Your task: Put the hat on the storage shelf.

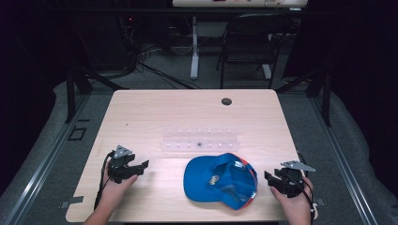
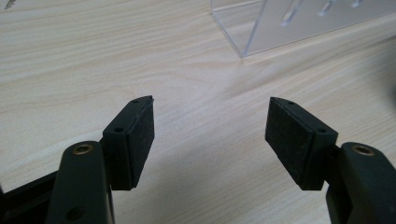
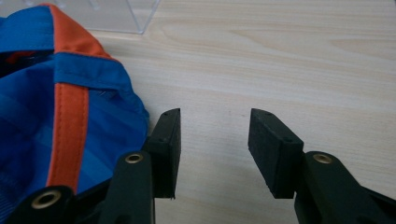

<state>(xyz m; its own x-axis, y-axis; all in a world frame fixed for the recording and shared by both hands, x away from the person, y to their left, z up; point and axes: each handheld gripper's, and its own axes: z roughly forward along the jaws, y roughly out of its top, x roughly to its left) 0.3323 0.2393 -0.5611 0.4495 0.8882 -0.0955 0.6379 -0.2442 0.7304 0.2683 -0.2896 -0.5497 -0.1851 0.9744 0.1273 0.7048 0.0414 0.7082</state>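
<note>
A blue cap with orange trim lies on the wooden table near its front edge. In the right gripper view the cap lies just left of the jaws. My right gripper stands open at the cap's right side, nothing between its pads; the same gripper hovers over bare wood. Well left of the cap, my left gripper is open and points toward it. In its own view the left gripper holds nothing.
A clear acrylic rack with small white pegs stands just behind the cap; its corner shows ahead of the left jaws. A round cable hole sits at the table's far side. A chair stands beyond.
</note>
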